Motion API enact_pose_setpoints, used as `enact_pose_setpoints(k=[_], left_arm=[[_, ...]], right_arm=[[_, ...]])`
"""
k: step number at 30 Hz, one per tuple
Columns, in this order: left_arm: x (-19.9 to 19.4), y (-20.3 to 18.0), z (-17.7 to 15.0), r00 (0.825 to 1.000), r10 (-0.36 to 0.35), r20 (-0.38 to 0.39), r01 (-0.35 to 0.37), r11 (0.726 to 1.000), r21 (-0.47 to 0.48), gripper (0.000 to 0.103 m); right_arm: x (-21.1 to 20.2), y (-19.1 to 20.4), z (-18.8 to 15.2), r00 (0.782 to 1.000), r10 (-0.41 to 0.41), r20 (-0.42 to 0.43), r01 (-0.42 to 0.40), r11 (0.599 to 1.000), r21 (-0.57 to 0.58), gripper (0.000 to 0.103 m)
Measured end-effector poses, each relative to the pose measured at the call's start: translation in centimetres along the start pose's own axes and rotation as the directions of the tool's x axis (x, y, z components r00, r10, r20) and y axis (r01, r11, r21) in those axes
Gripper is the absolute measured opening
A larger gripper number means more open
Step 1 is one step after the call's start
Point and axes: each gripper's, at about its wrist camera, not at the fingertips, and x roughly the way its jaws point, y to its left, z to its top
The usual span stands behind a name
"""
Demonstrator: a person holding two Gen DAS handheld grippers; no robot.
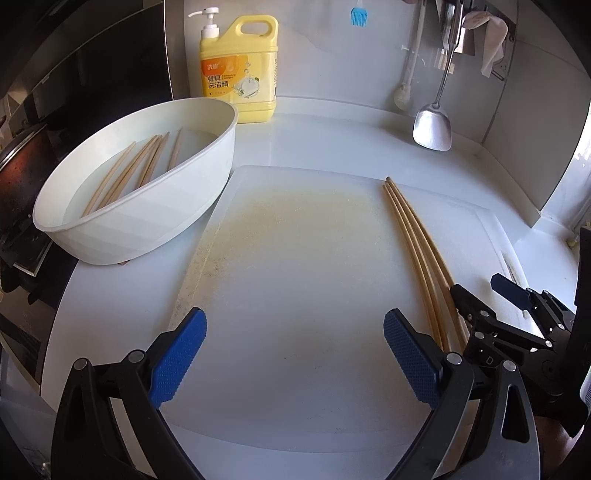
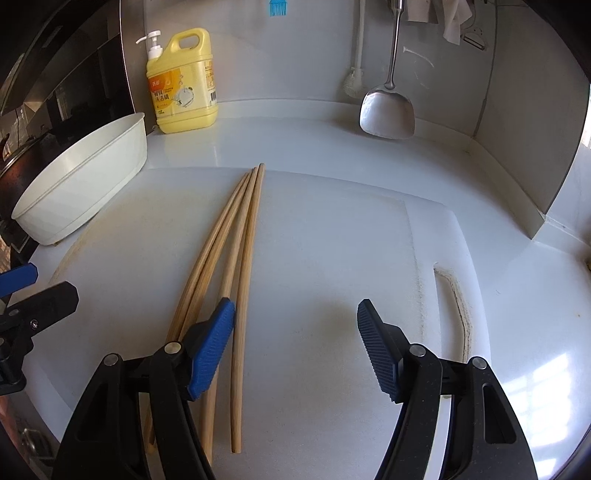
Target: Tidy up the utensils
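Several wooden chopsticks [image 1: 413, 240] lie side by side on the white cutting board [image 1: 295, 277], at its right side. More chopsticks [image 1: 136, 170] lie in the white oval basin [image 1: 147, 221] at the left. My left gripper [image 1: 295, 354] is open and empty above the board's near middle. My right gripper [image 2: 295, 350] is open and empty, low over the board; its left finger [image 2: 212, 350] overlaps the chopsticks [image 2: 236, 258]. The basin also shows in the right wrist view [image 2: 81, 184]. The right gripper appears in the left wrist view [image 1: 484, 291], at the chopsticks' near ends.
A yellow dish-soap bottle [image 1: 238, 70] stands against the back wall. A steel spatula [image 1: 432, 125], a white brush [image 1: 404, 88] and a blue brush [image 1: 358, 16] hang on the wall. A stove with a pot [image 1: 18, 166] lies at the far left. The board's handle slot [image 2: 458, 302] is at its right.
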Motion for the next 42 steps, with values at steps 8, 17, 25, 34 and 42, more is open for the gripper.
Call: enact_pose_setpoints(k=[8,17,25,34,42], left_arm=[[0.5,-1.6,0.3,1.000,-0.027,0.005,0.027,1.000,0.016,0.095],[1.4,-2.9,0.5,0.999,-0.044,-0.004,0.044,0.999,0.030,0.095],[2.0,-4.1,0.6,0.999,-0.048,-0.011,0.049,0.998,0.040,0.095],[3.3,-5.5,0.6,0.999,-0.044,-0.029,0.045,0.998,0.043,0.095],[3.7,-5.8,0.4,0.999,-0.030,-0.040,0.032,0.999,0.039,0.095]], right_arm=[[0.2,-0.2,0.2,0.999,0.031,0.017,-0.030,0.999,-0.014,0.050],[0.2,-1.3,0.1,0.999,0.030,0.029,-0.030,1.000,-0.002,0.016],[0.1,-2.2,0.0,0.998,0.046,0.036,-0.047,0.999,0.027,0.015],[-0.1,-3.4,-0.1,0.999,0.040,0.035,-0.041,0.998,0.046,0.016],[-0.1,-3.5,-0.1,0.998,0.043,0.038,-0.045,0.998,0.039,0.016]])
